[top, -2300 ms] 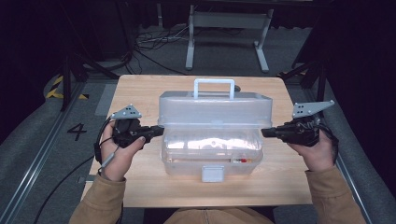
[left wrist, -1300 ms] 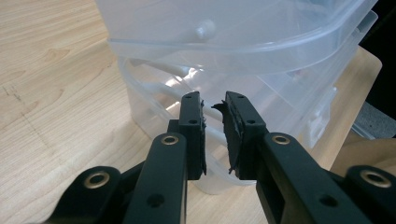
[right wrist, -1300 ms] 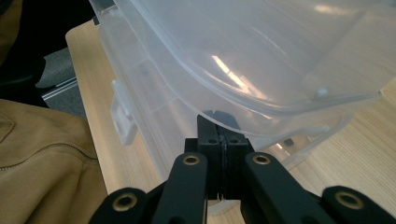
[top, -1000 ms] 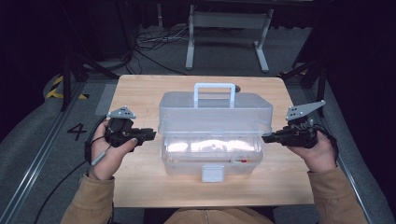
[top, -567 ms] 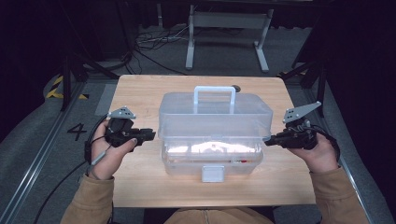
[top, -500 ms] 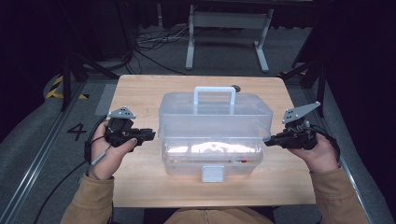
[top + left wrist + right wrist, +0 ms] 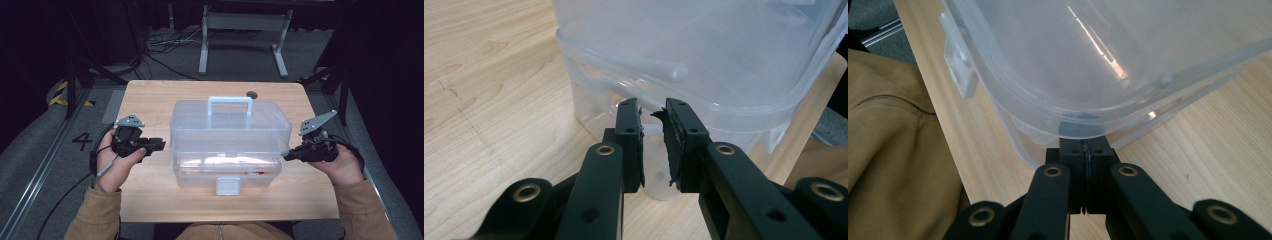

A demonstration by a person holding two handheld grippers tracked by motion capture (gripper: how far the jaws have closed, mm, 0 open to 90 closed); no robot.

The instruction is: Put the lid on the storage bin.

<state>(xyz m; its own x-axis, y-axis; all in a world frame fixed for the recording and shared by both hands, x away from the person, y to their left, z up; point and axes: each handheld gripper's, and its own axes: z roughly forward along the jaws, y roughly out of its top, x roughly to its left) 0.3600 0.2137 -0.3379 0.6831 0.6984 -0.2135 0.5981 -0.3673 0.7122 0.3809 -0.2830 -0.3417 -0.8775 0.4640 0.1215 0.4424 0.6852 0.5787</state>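
A clear plastic box (image 7: 230, 135) with a white handle (image 7: 230, 102) and a white front latch (image 7: 227, 186) stands in the middle of the wooden table (image 7: 150, 100). My left gripper (image 7: 161, 145) is just off the box's left side. In the left gripper view its jaws (image 7: 651, 112) stand slightly open, with nothing between them, pointing at the box wall (image 7: 704, 55). My right gripper (image 7: 286, 156) is at the box's right front corner. In the right gripper view it (image 7: 1087, 145) is shut, with its tips tucked under the lid's rim (image 7: 1098, 50).
Pale items and a small red one show dimly through the box's front wall (image 7: 250, 170). A tan sleeve (image 7: 893, 165) lies close by the latch (image 7: 958, 75). Bare tabletop runs along both sides of the box. A metal stand (image 7: 245, 35) and cables lie on the floor beyond.
My left gripper has drawn back from the box's left side. The right gripper has dropped slightly lower at the right front corner. The box has stayed put.
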